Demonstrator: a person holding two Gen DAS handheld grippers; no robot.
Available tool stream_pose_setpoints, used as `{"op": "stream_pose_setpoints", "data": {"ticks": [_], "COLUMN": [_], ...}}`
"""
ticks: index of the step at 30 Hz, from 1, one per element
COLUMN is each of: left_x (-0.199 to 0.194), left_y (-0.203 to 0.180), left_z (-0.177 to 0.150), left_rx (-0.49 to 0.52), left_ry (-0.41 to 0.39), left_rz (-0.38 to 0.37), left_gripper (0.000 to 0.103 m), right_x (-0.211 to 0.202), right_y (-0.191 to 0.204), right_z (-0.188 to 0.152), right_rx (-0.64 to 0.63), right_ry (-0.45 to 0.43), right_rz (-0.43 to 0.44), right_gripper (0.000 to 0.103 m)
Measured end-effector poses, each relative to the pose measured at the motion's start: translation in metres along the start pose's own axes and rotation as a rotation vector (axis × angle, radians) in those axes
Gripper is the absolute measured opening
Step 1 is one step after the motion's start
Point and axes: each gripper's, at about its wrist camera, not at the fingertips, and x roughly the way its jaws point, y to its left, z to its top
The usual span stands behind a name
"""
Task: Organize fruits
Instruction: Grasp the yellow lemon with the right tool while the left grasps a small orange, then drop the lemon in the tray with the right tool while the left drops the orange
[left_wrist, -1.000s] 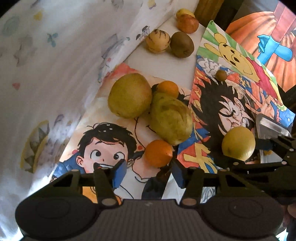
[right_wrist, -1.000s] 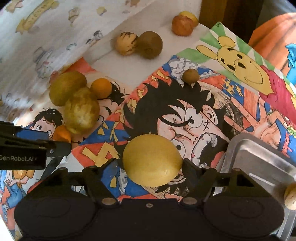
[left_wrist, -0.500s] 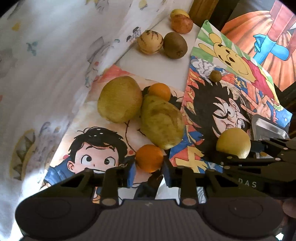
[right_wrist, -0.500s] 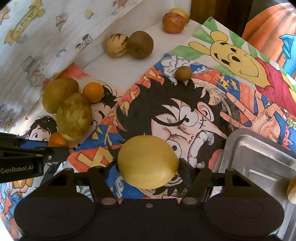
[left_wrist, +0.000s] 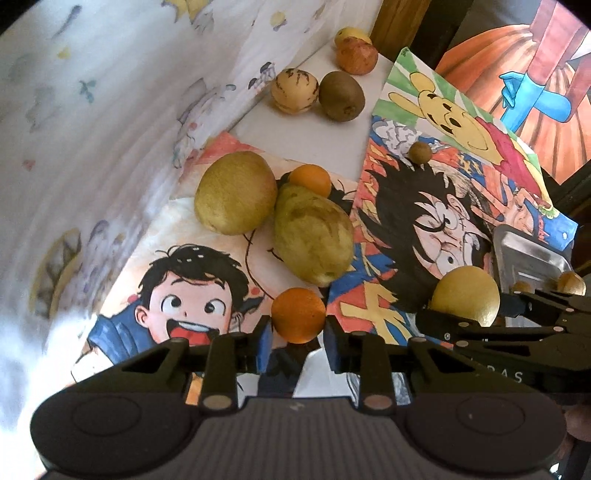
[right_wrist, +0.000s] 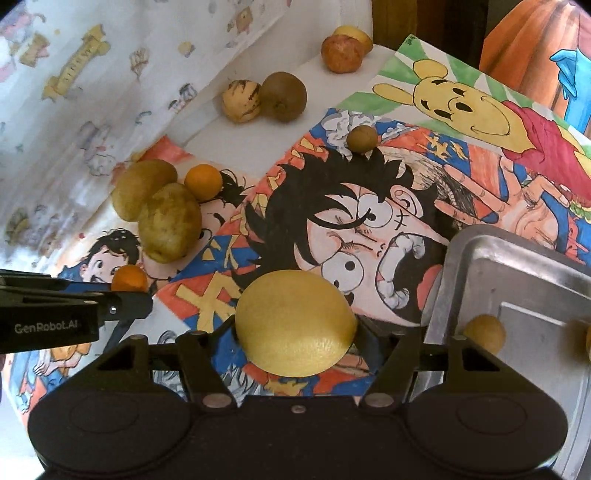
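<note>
Right tongs (right_wrist: 295, 328) pinch the lemon (right_wrist: 295, 325); left tongs (left_wrist: 297, 332), pads touching the small orange (left_wrist: 298, 314), could squirt it forward.

A cartoon boy poster (left_wrist: 192, 288) lies flat just ahead and to the left, its black-haired face upward. Right of it, overlapping at the edge, a spiky-haired cartoon poster (right_wrist: 354, 229) covers the middle ground. Beyond that, farther right, a yellow bear drawing (right_wrist: 454, 99) lies on the white surface. A printed white cloth (left_wrist: 110, 110) hangs along the left side. Far right stands an orange painting (left_wrist: 517, 99).
</note>
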Motion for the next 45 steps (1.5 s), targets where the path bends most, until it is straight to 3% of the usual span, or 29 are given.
{"op": "stream_pose_setpoints", "data": {"ticks": [12,23,33,45], "left_x": [-0.023,-0.019,0.005,0.029], "left_y": [-0.042,-0.131,-0.206,-0.231], "left_z": [-0.023,-0.036,-0.045,-0.043], "left_rx": [-0.002,0.050,0.126,0.149], "left_ry": [-0.026,-0.023,-0.022,0.003], "left_rz": [0.012,-0.073,-0.119,-0.080], "left_gripper": [0.032,0.032,0.032,0.033], "right_x": [-0.068,-0.096,-0.093,-0.082], "right_y": [-0.046,-0.134,-0.184,-0.187], "right_z": [-0.034,-0.064,-0.069,-0.076], "right_rx": [0.048,0.097,-0.083,-0.175], "right_ry": [-0.096,-0.090,-0.068,-0.058], "right_rz": [0.017,-0.083,-0.127,-0.129], "right_gripper": [0.067,0.067,0.067,0.068]}}
